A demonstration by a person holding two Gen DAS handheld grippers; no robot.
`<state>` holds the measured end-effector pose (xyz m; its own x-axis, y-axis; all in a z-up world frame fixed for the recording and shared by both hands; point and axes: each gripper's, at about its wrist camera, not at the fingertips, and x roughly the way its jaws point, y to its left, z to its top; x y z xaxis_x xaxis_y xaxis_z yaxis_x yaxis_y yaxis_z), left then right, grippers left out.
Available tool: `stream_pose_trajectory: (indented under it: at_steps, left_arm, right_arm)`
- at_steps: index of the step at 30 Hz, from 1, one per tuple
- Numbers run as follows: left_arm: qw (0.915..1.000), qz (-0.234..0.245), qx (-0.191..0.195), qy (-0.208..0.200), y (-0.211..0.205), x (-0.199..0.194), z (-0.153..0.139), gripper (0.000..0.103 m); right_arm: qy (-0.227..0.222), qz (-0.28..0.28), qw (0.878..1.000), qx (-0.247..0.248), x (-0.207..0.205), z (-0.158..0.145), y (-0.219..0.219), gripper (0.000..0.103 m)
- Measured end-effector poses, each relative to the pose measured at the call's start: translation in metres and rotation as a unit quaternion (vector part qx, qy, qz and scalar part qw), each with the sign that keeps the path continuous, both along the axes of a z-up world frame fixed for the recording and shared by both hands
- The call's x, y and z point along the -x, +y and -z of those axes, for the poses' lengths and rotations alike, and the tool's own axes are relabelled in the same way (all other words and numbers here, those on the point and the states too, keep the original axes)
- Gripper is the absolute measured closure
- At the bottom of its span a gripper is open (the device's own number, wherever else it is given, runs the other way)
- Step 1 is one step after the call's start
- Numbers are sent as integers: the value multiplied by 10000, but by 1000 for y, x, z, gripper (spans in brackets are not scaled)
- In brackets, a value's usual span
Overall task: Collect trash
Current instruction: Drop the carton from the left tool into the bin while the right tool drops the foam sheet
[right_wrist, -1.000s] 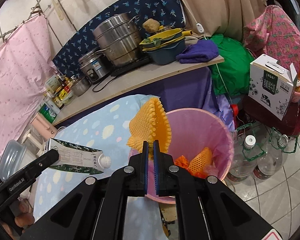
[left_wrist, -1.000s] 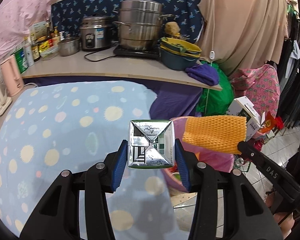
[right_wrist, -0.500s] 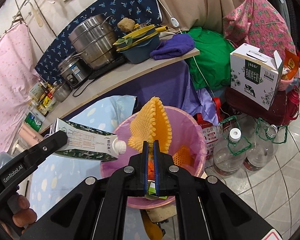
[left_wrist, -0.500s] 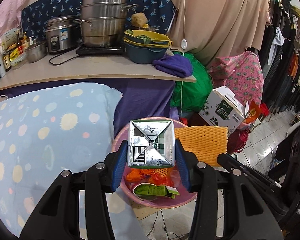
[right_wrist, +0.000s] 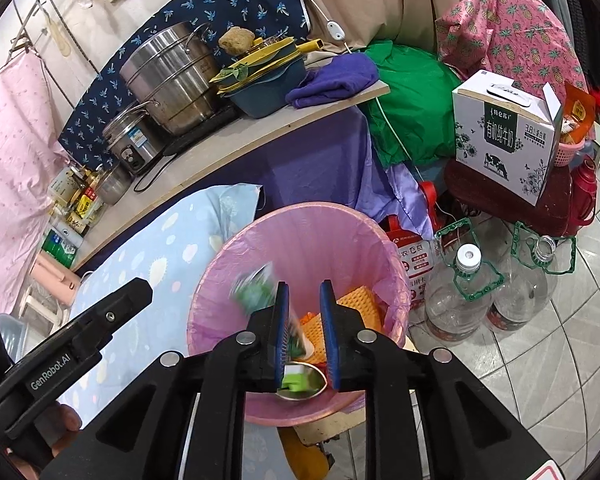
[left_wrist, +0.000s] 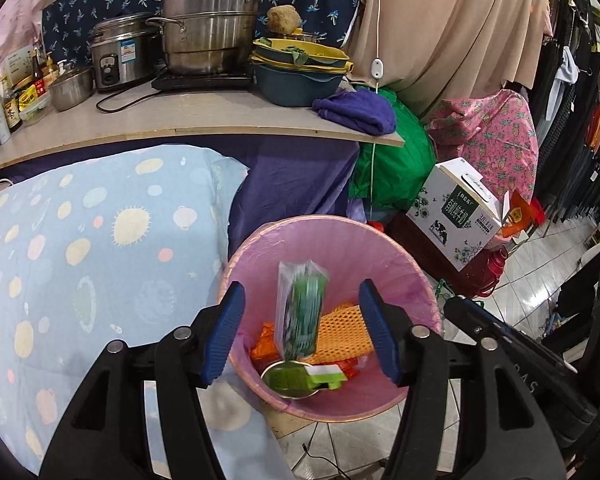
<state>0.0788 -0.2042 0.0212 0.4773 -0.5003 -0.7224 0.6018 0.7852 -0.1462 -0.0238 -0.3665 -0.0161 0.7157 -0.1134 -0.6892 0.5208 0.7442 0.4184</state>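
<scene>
A pink-lined trash bin (left_wrist: 404, 264) stands on the floor beside the table; it also shows in the right wrist view (right_wrist: 236, 248). My left gripper (left_wrist: 300, 332) is open above it, and a green-and-white carton (left_wrist: 300, 312) falls blurred between its fingers into the bin. My right gripper (right_wrist: 303, 336) is open over the bin and empty. The orange foam net (left_wrist: 342, 332) lies inside the bin on orange wrappers and another green carton (left_wrist: 300, 378). The falling carton shows blurred in the right wrist view (right_wrist: 254, 290).
A table with a blue spotted cloth (left_wrist: 80, 248) lies left of the bin. A shelf (left_wrist: 180, 120) behind holds pots and bowls. A milk box (right_wrist: 504, 128) and clear plastic bottles (right_wrist: 460, 292) stand on the tiled floor to the right.
Both grippers opened over the bin. The left let go of the carton, which is falling; the right let go of the orange foam net, which now lies in the bin.
</scene>
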Motion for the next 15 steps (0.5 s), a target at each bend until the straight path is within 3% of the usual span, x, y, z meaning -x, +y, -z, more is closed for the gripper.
stream_pose_trajectory:
  at_steps: [15]
  left_arm:
    - [9994, -288, -179, -34, 24, 6, 3, 46]
  right_arm:
    - [-25, -292, 9995, 102, -5, -8, 22, 78]
